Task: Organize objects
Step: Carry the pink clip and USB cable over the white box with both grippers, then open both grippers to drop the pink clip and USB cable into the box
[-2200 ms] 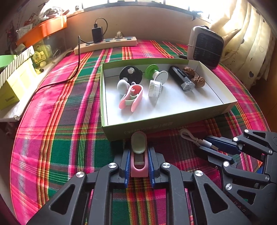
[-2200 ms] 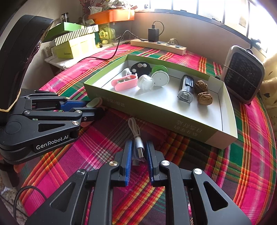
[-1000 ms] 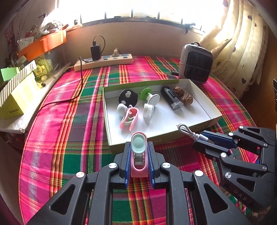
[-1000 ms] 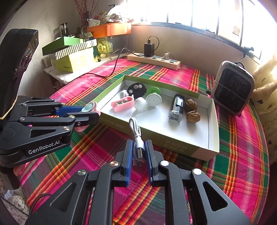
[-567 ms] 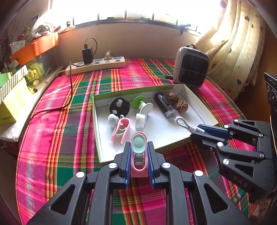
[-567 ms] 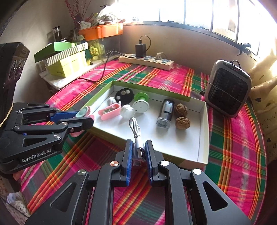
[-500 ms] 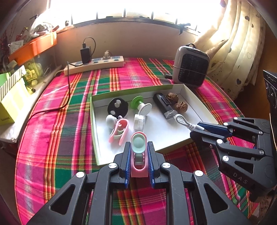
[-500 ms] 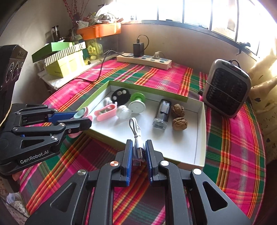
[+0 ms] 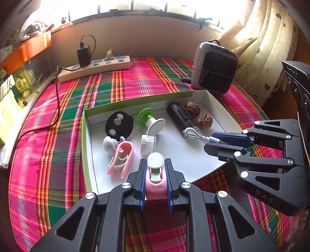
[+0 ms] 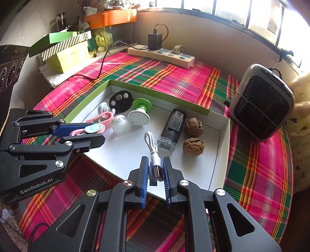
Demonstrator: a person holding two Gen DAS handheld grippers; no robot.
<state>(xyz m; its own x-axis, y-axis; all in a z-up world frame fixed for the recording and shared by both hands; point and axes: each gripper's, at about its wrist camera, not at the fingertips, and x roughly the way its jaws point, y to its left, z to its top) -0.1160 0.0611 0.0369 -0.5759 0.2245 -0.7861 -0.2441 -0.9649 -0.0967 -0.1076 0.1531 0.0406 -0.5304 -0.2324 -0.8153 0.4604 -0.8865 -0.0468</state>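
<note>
Fingers (image 10: 64,130) on "GenRobot.AI" left gripper (image 10: 93,133), pink clip (image 10: 91,129) between.

Blown-out glare from the window (image 9: 135,3), sharp frames, fisheye-bent edges

Both grippers: black linkage arms w/ silver screws, blue ribbed pads (image 9: 142,180); left gripper (image 10: 85,133) marked "GenRobot.AI", right gripper (image 9: 217,141) "DAS"
</note>
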